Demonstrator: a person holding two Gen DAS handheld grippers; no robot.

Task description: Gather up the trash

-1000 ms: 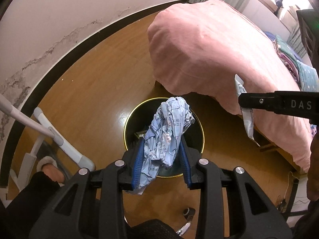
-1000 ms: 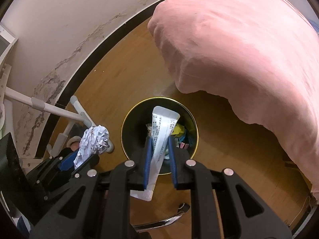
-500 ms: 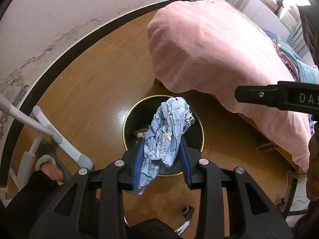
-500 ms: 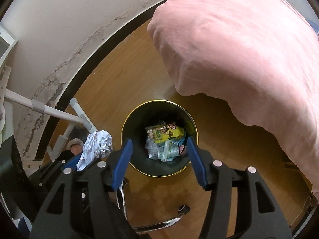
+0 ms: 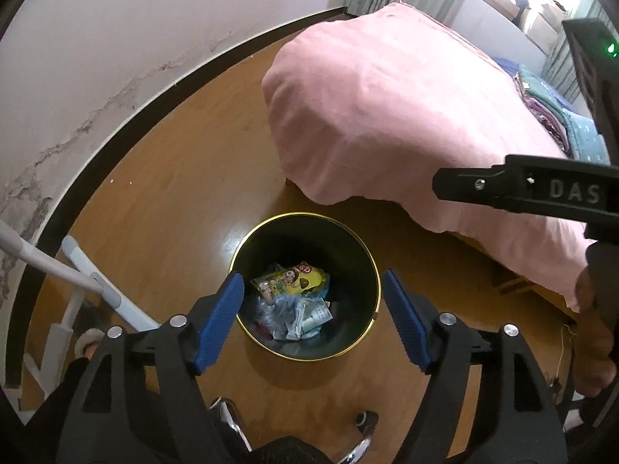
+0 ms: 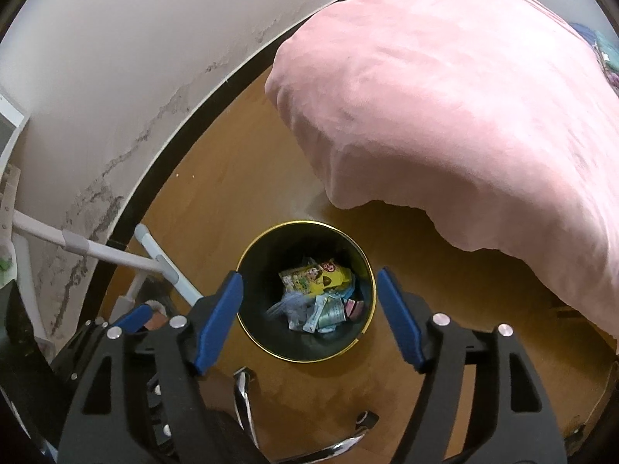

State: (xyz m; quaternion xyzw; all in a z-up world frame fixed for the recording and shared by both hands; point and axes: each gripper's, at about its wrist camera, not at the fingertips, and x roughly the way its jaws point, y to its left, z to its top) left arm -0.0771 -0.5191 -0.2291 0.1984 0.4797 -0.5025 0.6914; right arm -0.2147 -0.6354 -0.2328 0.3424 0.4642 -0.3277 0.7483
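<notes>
A black bin with a gold rim (image 5: 305, 214) (image 6: 305, 223) stands on the wooden floor below both grippers. Inside it lie a yellow snack wrapper (image 5: 296, 280) (image 6: 315, 276) and crumpled bluish wrappers (image 5: 294, 317) (image 6: 325, 311). My left gripper (image 5: 313, 321) hangs above the bin's near rim. Its blue-padded jaws are opening, with nothing between them. My right gripper (image 6: 309, 321) hangs over the same bin, its jaws also opening and empty. One blue fingertip (image 6: 133, 317) of the left gripper shows at the lower left of the right wrist view.
A bed under a pink blanket (image 5: 387, 116) (image 6: 445, 96) overhangs the floor right of the bin. A white tube frame (image 5: 77, 274) (image 6: 116, 255) leans by the cracked wall on the left. Chrome chair legs (image 6: 243, 394) lie under the grippers. A hand (image 5: 592, 328) shows at the right edge.
The left jaws have spread and the crumpled blue wrapper has dropped into the bin. The right jaws let go of the white packet, which fell in, and have opened wider.
</notes>
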